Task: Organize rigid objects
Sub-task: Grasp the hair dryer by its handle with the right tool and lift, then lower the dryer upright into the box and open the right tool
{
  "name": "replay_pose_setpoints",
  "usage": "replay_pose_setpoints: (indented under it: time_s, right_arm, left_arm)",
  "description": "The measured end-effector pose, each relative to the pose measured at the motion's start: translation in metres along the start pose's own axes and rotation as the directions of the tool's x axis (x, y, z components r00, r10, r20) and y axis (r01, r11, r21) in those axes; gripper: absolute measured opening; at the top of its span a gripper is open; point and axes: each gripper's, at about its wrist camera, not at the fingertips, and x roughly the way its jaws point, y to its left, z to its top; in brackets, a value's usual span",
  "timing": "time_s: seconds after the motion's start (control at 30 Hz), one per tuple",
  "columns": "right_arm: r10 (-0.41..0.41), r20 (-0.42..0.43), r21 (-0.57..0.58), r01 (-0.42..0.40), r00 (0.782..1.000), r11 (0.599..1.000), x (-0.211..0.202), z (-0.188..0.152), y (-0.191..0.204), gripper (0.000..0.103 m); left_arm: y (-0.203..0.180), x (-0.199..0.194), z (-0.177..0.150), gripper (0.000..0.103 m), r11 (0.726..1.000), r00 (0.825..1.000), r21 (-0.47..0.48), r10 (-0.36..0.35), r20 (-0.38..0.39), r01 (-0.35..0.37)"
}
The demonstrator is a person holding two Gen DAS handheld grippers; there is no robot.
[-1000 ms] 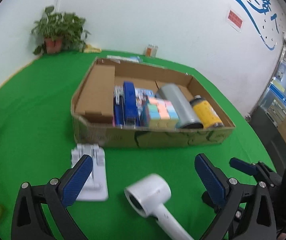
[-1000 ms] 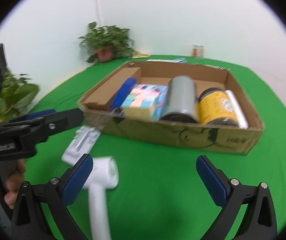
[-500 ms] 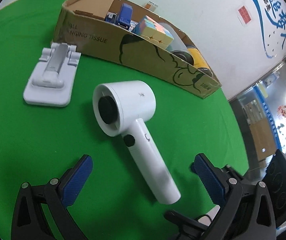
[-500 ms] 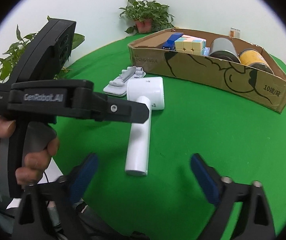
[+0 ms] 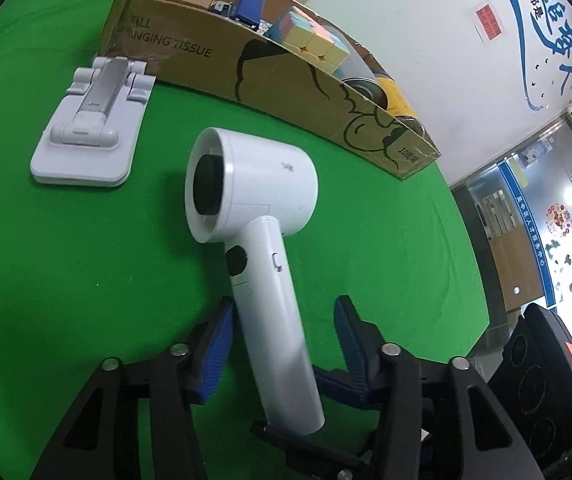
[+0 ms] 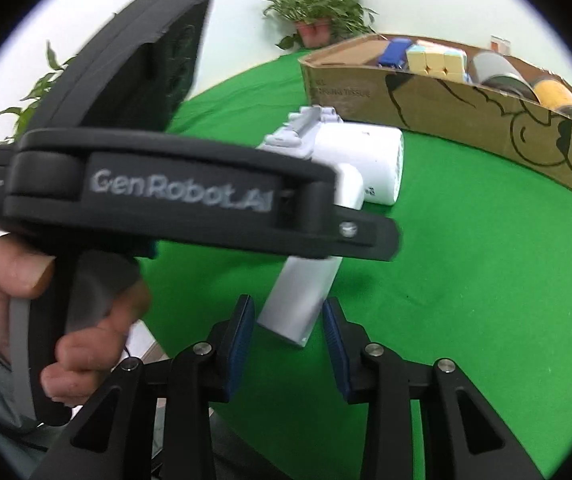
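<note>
Your left tongs (image 5: 282, 344) sit half open around the hair dryer (image 5: 254, 216) handle, one pad touching it. Your right tongs (image 6: 287, 332) are half open at the handle's end, holding nothing. The dryer lies just in front of the box (image 5: 286, 80).

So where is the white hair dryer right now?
The hair dryer lies on the green table in front of the cardboard box, right of the white stand. Its handle sits between the left claw's fingers.
</note>
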Motion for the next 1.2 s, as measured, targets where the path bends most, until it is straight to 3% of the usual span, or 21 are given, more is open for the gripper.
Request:
replay_pose_setpoints:
  time_s: [0.3, 0.33, 0.4, 0.63, 0.87, 1.2]
  right_arm:
    - [-0.066, -0.004, -0.011, 0.066, 0.998, 0.998, 0.011, 0.011, 0.007, 0.035]
    - [-0.068, -0.002, -0.008, 0.068, 0.998, 0.998, 0.012, 0.011, 0.007, 0.035]
    - [-0.074, 0.001, -0.001, 0.074, 0.997, 0.997, 0.013, 0.008, 0.009, 0.035]
    - [-0.087, 0.02, -0.002, 0.087, 0.996, 0.996, 0.01, 0.007, 0.013, 0.034]
    - [-0.107, 0.105, -0.018, 0.11, 0.989, 0.994, -0.012, 0.019, 0.021, 0.034]
    - [-0.134, 0.206, -0.055, 0.149, 0.969, 0.987, -0.034, 0.072, 0.027, 0.034]
  left_arm:
    - [-0.003, 0.003, 0.004, 0.044, 1.0, 0.999, 0.016, 0.016, -0.031, -0.016]
    - [-0.004, 0.003, 0.004, 0.042, 0.999, 0.999, 0.022, 0.025, -0.03, -0.025]
    - [-0.006, 0.006, 0.005, 0.029, 0.998, 0.998, 0.037, 0.055, -0.021, -0.054]
    - [0.005, -0.003, 0.005, 0.029, 1.0, 1.0, 0.008, 0.02, 0.003, -0.02]
    - [-0.011, -0.03, 0.021, 0.029, 0.998, 0.997, 0.065, 0.009, 0.071, -0.013]
    - [-0.038, -0.067, 0.076, 0.029, 0.992, 0.984, 0.125, -0.009, 0.176, -0.013]
